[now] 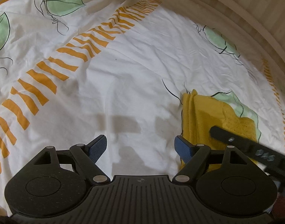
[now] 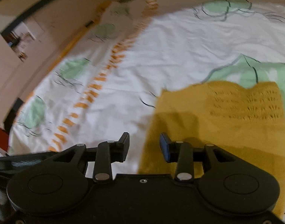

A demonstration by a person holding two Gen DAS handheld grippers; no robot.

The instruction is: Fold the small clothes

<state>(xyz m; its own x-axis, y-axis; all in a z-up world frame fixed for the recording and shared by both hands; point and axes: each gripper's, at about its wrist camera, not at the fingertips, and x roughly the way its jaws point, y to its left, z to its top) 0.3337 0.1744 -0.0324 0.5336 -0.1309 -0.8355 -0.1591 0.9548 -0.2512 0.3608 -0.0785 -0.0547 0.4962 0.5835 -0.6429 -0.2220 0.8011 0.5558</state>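
A mustard-yellow knitted garment (image 1: 204, 115) lies folded flat on the patterned bed sheet (image 1: 135, 78), to the right of my left gripper. It also shows in the right wrist view (image 2: 226, 123), with a knit pattern near its far edge. My left gripper (image 1: 140, 148) is open and empty, above bare sheet just left of the garment. My right gripper (image 2: 144, 147) is open and empty, above the garment's left edge. A finger of the right gripper (image 1: 235, 141) reaches over the garment in the left wrist view.
The sheet (image 2: 170, 56) is white with green leaves and an orange striped band (image 1: 54, 71). A wooden bed frame (image 1: 254, 18) curves along the far right. Cardboard boxes and furniture (image 2: 30, 28) stand beyond the bed's left edge.
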